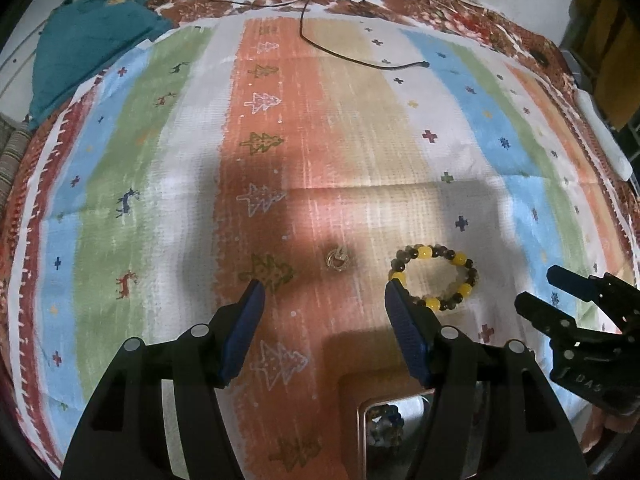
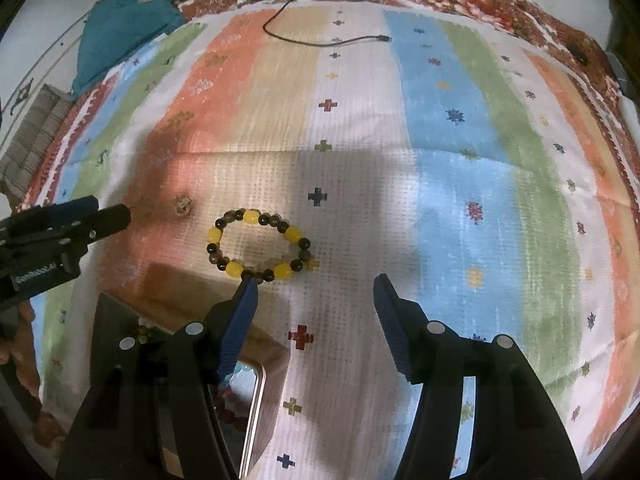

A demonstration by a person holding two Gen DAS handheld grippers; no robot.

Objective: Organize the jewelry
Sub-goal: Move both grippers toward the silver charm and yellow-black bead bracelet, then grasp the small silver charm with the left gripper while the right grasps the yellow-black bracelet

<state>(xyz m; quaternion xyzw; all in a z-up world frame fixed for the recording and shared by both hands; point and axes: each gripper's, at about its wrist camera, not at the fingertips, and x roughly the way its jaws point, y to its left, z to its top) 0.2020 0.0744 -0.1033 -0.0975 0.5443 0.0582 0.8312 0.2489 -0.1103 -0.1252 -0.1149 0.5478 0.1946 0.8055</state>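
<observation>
Between our left claw [image 1: 324, 296] tips, spread wide and empty, one small ring [image 1: 336, 260] on the bedspread [image 1: 160, 168] | right claw [image 2: 314, 292] equally wide, empty, one beaded bracelet [image 2: 258, 246] just ahead | one box [image 2: 256, 392] below | risk: ring slips flat under pads; bracelet rolls or snags cloth

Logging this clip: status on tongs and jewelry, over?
Left tongs open, empty. Right tongs open, empty. Beaded bracelet and small ring loose on striped cloth, box near. Nothing blocking.
</observation>
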